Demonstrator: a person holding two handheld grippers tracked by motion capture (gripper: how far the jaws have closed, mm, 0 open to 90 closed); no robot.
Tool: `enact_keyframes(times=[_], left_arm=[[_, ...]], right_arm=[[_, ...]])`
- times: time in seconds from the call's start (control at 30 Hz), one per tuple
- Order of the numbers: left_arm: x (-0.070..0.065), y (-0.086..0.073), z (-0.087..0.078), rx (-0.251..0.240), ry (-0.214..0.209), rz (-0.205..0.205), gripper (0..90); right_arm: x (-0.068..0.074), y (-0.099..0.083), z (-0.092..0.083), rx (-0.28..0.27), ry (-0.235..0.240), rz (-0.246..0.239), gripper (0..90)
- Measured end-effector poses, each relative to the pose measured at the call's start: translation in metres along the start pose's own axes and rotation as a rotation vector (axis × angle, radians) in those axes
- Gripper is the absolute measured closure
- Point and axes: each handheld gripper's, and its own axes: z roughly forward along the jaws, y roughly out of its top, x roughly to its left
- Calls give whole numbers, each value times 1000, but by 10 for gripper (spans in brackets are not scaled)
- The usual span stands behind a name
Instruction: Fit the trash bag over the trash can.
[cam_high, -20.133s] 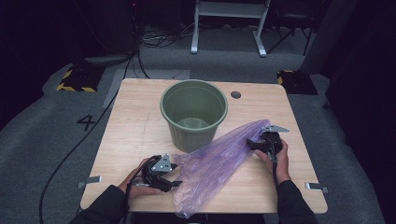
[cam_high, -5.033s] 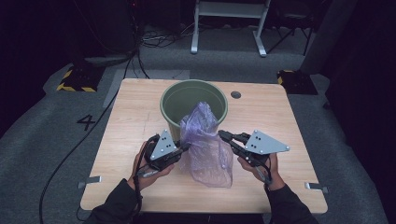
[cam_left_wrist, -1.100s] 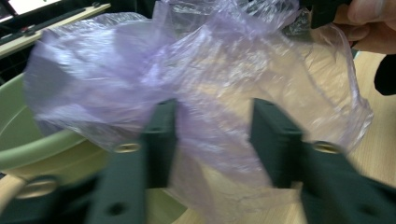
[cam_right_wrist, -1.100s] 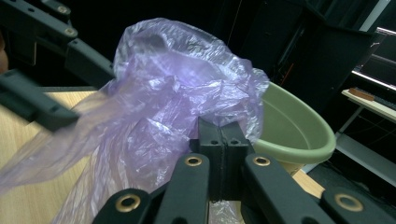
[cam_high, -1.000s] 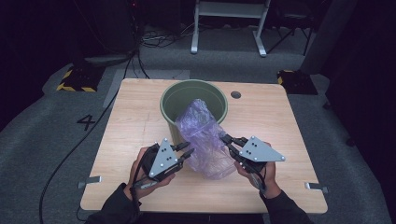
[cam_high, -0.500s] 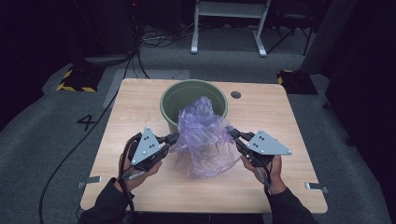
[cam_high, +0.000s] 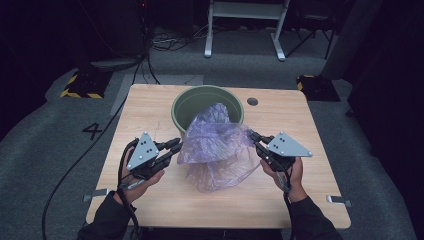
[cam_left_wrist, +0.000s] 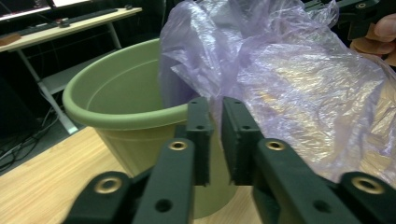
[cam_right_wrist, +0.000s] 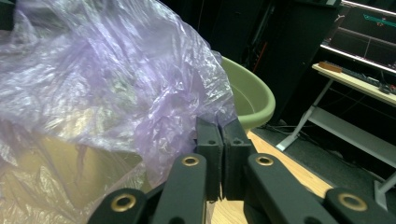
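Lining the green bin (cam_high: 207, 107) with the purple plastic bag (cam_high: 217, 150): roughly midway, by the look of it. Left gripper (cam_high: 176, 146), at 9 o'clock of the bag, has just been easing its jaws apart; a slim gap shows, bag edge between them, grip uncertain. The bag hangs spread between both grippers above the desk (cam_high: 150, 107), its top overlapping the bin's near rim at 12 o'clock. Right gripper (cam_high: 253, 137), at 3 o'clock, is pinched tight on the film. Left to do: drop it in, cuff the rim. Light wooden desk, grey carpet, dark room.
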Motion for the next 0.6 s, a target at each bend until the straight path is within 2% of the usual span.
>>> enact_keyframes(times=[0.03,0.07,0.13,0.2,0.23,0.3,0.53,0.6], left_arm=[[-1,0,-1,-3,-13,-4,622],[-2,0,-2,-1,-24,-5,542],[-5,-1,-6,4,-96,-17,352],[-11,-4,-10,-1,-128,-1,245],[-14,-5,-12,-7,-158,2,214],[-21,-5,-15,-4,-170,27,171],[-41,-1,-21,8,-215,78,162],[-49,0,-20,-1,-234,78,162]], right_arm=[[0,0,0,1,1,1,899],[1,0,0,2,3,-2,900],[3,1,0,8,1,-17,900],[3,2,1,8,4,-20,900],[3,2,1,8,3,-21,900],[2,4,1,11,-1,-16,900],[2,5,3,18,-5,-17,900],[2,5,3,20,-4,-15,900]])
